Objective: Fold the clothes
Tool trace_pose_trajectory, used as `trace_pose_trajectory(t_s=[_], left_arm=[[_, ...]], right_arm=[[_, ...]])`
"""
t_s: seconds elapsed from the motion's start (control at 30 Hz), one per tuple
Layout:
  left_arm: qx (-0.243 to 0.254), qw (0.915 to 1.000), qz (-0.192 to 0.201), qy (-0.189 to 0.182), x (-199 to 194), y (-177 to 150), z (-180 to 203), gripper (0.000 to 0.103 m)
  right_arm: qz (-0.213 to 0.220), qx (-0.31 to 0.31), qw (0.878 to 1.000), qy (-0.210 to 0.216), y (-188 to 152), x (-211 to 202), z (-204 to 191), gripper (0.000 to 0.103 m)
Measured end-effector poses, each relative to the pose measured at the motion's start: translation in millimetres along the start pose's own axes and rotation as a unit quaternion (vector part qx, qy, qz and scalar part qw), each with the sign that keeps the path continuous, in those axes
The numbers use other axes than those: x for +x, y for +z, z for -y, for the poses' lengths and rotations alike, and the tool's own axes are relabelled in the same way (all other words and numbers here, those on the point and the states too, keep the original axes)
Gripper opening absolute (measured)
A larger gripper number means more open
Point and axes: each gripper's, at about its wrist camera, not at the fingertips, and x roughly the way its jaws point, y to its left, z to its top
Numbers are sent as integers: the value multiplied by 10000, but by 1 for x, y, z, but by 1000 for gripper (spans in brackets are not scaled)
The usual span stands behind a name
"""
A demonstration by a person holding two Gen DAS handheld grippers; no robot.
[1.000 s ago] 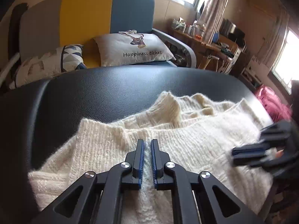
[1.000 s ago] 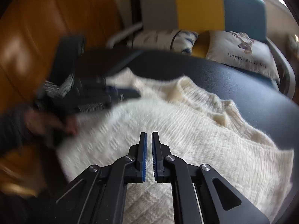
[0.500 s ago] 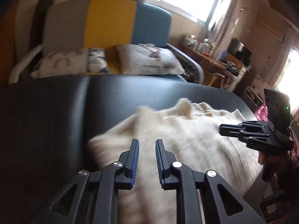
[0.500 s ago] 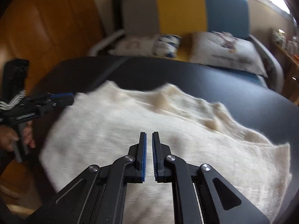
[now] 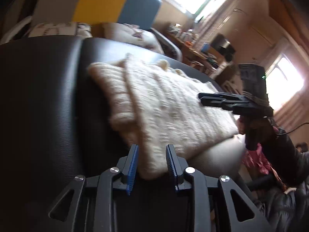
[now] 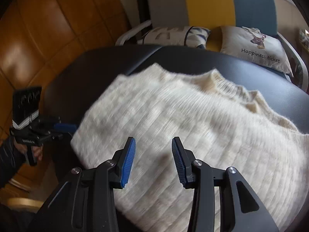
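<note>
Sweater [image 6: 193, 127] lies flat on black worktop [image 6: 222, 63], w/ collar at far side from both grippers. Left gripper [image 5: 152, 161] released, jaws straddling near hem corner, prob. lining up a pinch. Right gripper [image 6: 153, 160] released, hovering over the knit. Bare worktop beyond collar gives room to fold fwd.

Home living room: armchair [image 6: 210, 2], cushions [image 6: 256, 48]

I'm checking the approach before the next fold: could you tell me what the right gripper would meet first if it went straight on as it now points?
Most likely the cream sweater: the right gripper, jaws open, points over its knit, which fills the line ahead. Height above it is unclear.
</note>
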Motion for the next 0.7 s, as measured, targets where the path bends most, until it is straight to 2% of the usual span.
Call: trace_pose_trajectory(t_s=[0.07, 0.17, 0.27, 0.4, 0.5, 0.53, 0.6, 0.63, 0.7], left_arm=[[23, 9997, -39, -222, 1, 2, 1, 32], [-41, 9997, -71, -227, 6, 4, -6, 32], [-162, 9985, -137, -504, 12, 7, -16, 32], [-40, 9960, -311, -841, 18, 4, -14, 32], [147, 9937, -490, -1001, 23, 2, -6, 31], [209, 9927, -550, -1054, 25, 1, -4, 30], [295, 9928, -563, -1012, 27, 0, -1, 17], [331, 9932, -551, -966, 27, 0, 0, 7], [362, 9940, -483, -914, 26, -1, 1, 6]], right_arm=[[-101, -76, 9999, -66, -5, 4, -7, 43], [-167, -95, 9998, -102, -11, 7, -12, 43], [-188, -71, 9997, -127, -13, 8, -11, 43], [-196, -82, 9997, -114, -13, 6, -9, 43], [2, -54, 10000, 7, -9, 1, -13, 43], [43, -38, 9997, 217, -7, -1, -16, 43], [-23, -200, 9997, 165, -5, 4, -23, 43], [-57, -280, 9995, 138, -4, 6, -27, 43], [-124, -438, 9989, 84, -2, 11, -34, 42]])
